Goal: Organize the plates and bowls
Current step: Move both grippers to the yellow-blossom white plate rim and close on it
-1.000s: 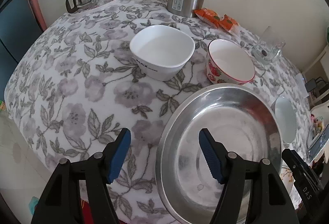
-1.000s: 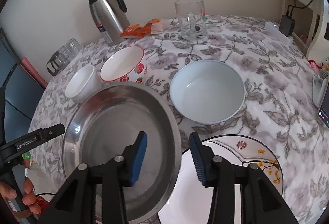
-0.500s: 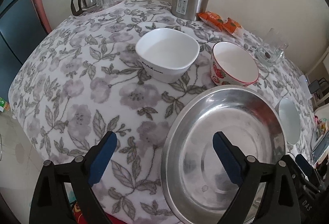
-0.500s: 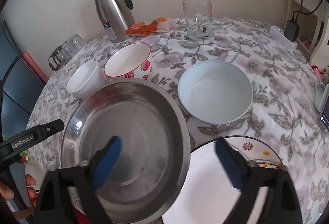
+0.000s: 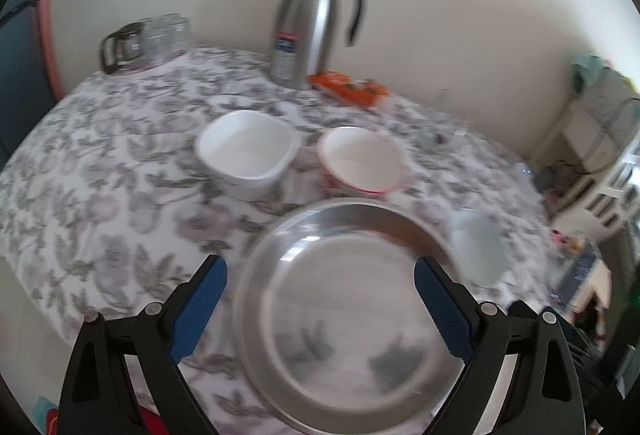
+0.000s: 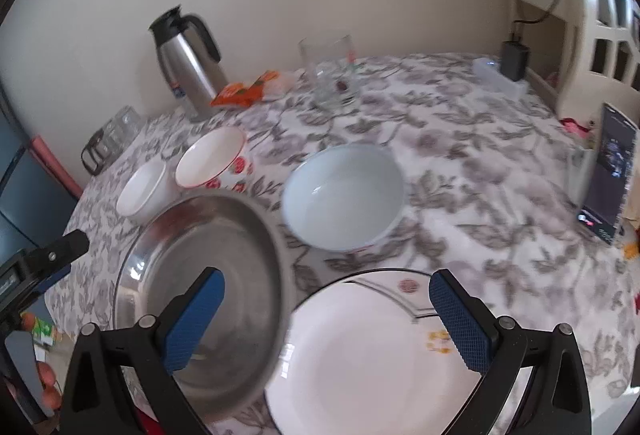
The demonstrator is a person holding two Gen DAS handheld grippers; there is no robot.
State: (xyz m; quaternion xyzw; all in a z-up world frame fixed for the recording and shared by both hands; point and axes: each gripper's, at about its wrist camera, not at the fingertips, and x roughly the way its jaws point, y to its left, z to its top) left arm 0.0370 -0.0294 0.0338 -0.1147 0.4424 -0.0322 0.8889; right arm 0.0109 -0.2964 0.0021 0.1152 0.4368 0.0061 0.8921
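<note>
A large steel basin (image 5: 352,311) lies near the table's front edge, also in the right wrist view (image 6: 208,283). My left gripper (image 5: 320,309) is open, its blue fingers spread wide on either side of the basin, empty. My right gripper (image 6: 326,319) is open above the gap between the basin and a white plate (image 6: 376,351). Behind stand a square white bowl (image 5: 246,149), a red-patterned bowl (image 5: 362,159) and a pale blue bowl (image 6: 344,191).
A steel thermos jug (image 5: 310,23), orange snack packets (image 5: 348,87) and a glass mug (image 6: 330,69) stand at the back. A glass teapot with cups (image 5: 144,39) is at the back left. A phone (image 6: 610,171) stands at the right edge.
Both grippers have opened from narrow to wide and pulled back and tilted up, so the table looks farther away. The dishes have not moved.
</note>
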